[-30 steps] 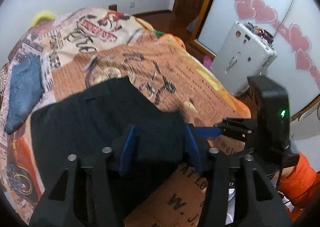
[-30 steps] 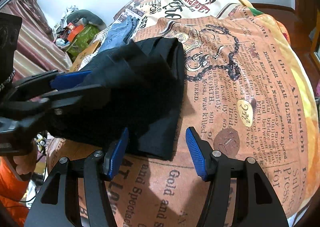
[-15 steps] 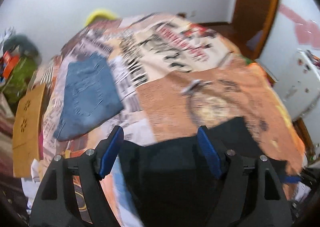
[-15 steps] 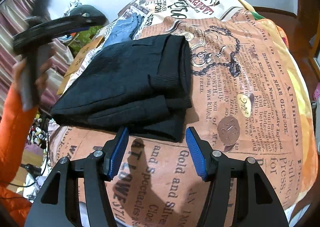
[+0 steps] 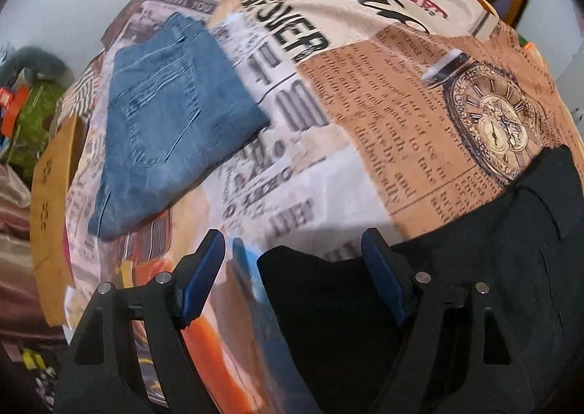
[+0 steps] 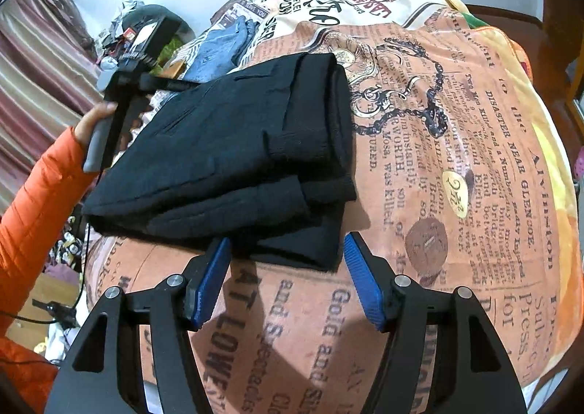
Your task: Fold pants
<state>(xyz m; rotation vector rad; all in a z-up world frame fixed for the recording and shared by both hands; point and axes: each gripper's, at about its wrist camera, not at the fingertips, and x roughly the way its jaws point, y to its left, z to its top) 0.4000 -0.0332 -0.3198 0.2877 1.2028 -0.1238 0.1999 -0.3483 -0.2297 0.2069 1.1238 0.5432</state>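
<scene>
The right gripper (image 6: 286, 277) is opening, its blue pads clear of the folded black pants (image 6: 233, 158) at frame centre on the printed bedspread (image 6: 474, 158). The left gripper (image 5: 292, 277) gapes over the pants' corner, gripping nothing; blue jeans (image 5: 171, 114) lie upper left.

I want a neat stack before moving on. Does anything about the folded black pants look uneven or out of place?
Slightly. On the black pants the layers do not line up: at the near edge a bottom layer sticks out past the ones above, so the edges step instead of sitting flush. The folded jeans lie flat. Nothing looks damaged.
</scene>
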